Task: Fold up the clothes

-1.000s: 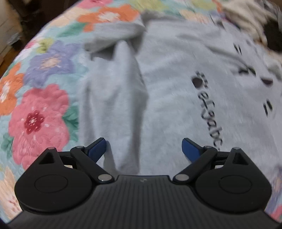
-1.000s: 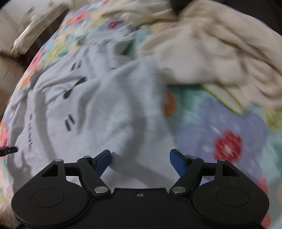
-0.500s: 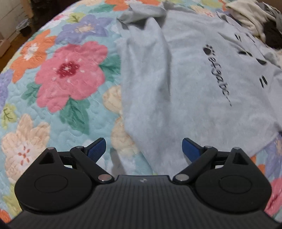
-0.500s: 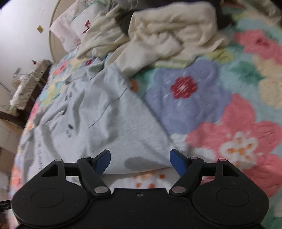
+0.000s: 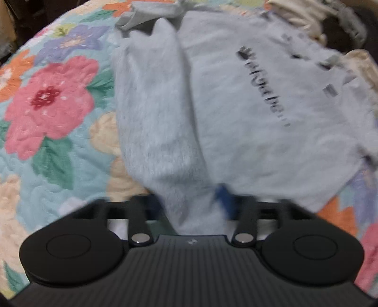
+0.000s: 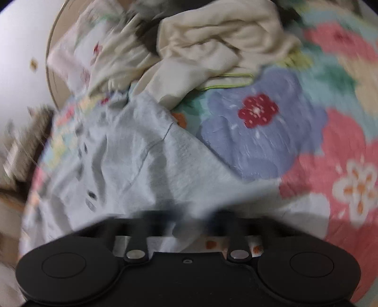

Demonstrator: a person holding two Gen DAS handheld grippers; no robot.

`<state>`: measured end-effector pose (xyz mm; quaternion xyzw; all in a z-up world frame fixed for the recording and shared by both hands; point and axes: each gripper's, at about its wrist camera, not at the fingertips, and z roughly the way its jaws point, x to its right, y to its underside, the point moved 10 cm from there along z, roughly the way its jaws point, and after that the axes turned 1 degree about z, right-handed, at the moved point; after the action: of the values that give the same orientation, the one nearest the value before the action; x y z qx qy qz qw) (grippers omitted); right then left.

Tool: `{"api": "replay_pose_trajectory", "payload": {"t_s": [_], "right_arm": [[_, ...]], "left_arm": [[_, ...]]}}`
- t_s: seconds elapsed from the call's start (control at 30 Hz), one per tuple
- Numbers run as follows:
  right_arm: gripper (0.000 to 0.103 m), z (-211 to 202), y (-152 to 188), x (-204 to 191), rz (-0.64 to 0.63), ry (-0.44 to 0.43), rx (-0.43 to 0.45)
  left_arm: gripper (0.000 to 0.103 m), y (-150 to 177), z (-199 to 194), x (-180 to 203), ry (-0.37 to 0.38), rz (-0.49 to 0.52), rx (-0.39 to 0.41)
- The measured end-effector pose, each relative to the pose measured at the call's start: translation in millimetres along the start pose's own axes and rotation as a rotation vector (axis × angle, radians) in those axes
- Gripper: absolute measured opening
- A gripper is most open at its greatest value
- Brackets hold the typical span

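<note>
Both tongs sit low at the near hem of a grey T-shirt (image 5: 236,113) that lies spread on a floral quilt (image 5: 49,113). On the left gripper (image 5: 189,200), fabric fills the gap between the fingers: a ridge of cloth rises straight out of them, and the blue pad (image 5: 223,197) on one side presses against it, so this tong appears closed on the T-shirt's hem near the left corner. That grip would explain why the cloth bunches into a long fold running away from the jaws.

From the right gripper (image 6: 189,217), the picture is smeared with motion. Grey cloth drapes over and between the fingers, and the fingertips themselves are lost in blur, so whether this tong has clamped the hem cannot be told. It sits at the shirt's other lower corner, which suits a two-handed lift of the bottom edge toward the collar.

Farther out, the shirt's dark lettering (image 5: 264,87) runs across its chest, with the crumpled left sleeve (image 5: 146,16) at the far edge. Beyond the shirt lies a heap of cream clothes (image 6: 212,47), unfolded and just touching the grey shirt's far side. Judging by this, folding has barely started, and the first fold is only being set up.
</note>
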<state>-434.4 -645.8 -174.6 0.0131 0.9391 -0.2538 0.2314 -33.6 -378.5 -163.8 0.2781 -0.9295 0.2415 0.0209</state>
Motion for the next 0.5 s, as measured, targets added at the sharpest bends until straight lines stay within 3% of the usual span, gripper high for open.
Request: {"api": "replay_pose_trajectory", "payload": {"t_s": [0.1, 0.2, 0.37, 0.5], "right_arm": [[0.006, -26.0, -4.0, -7.9, -0.116, 0.060, 0.050], [0.005, -62.9, -7.8, -22.8, -0.194, 0.068, 0.075], [0.005, -118.4, 3.5, -38.4, -0.184, 0.085, 0.010], [0.005, -152.4, 35.0, -46.9, -0.233, 0.068, -0.027]], "left_arm": [[0.011, -6.8, -11.7, 1.9, 0.007, -0.001, 0.042], [0.011, -16.8, -35.7, 4.2, -0.008, 0.008, 0.121], [0.010, -36.0, -84.4, -7.0, -0.020, -0.032, 0.230], [0.010, -40.9, -113.7, -30.3, -0.039, -0.070, 0.285]]}}
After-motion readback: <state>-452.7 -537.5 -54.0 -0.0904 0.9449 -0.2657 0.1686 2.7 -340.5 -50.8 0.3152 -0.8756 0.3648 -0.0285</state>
